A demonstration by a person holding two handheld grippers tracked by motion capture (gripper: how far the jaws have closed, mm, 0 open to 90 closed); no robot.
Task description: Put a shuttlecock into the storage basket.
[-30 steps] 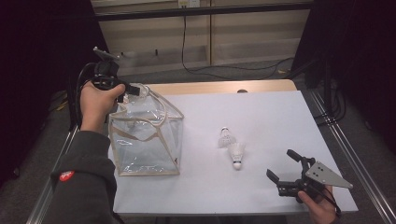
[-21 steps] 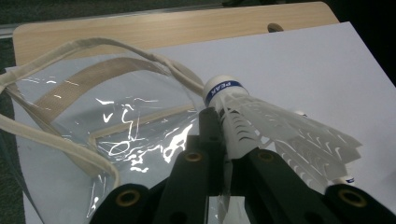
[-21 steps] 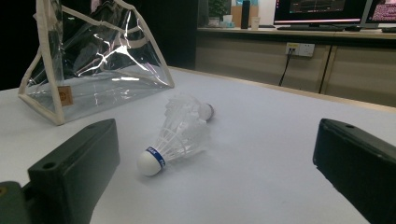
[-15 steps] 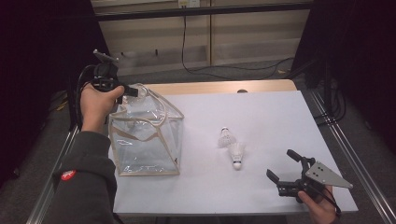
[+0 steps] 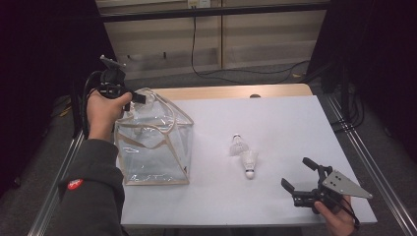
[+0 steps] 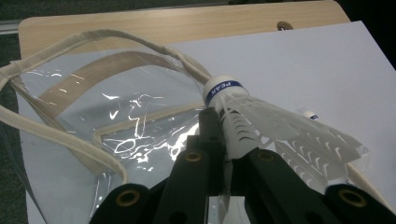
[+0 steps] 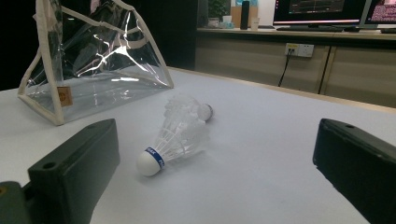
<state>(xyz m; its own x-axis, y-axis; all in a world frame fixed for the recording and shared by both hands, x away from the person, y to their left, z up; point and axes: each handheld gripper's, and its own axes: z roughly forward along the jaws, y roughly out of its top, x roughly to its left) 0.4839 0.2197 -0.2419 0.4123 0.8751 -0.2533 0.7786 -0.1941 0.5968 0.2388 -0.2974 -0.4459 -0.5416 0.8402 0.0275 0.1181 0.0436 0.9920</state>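
Observation:
My left gripper (image 5: pixel 140 97) hangs over the open top of a clear plastic bag with beige trim (image 5: pixel 152 142) at the table's left. It is shut on the skirt of a white shuttlecock (image 6: pixel 243 112), whose blue-banded cork points away over the bag's handles (image 6: pixel 116 39). Two more white shuttlecocks lie mid-table, one (image 5: pixel 237 145) behind the other (image 5: pixel 250 162). My right gripper (image 5: pixel 296 172) rests low at the front right, open, its jaws wide apart. It points at the nearer shuttlecock (image 7: pixel 175 135), which lies well ahead of the fingers (image 7: pixel 79 158).
A white sheet (image 5: pixel 275 118) covers the wooden table, with a bare wood strip (image 5: pixel 231 91) at the far edge. Metal rails (image 5: pixel 364 152) run along both sides. Cables (image 5: pixel 206 73) lie on the floor beyond.

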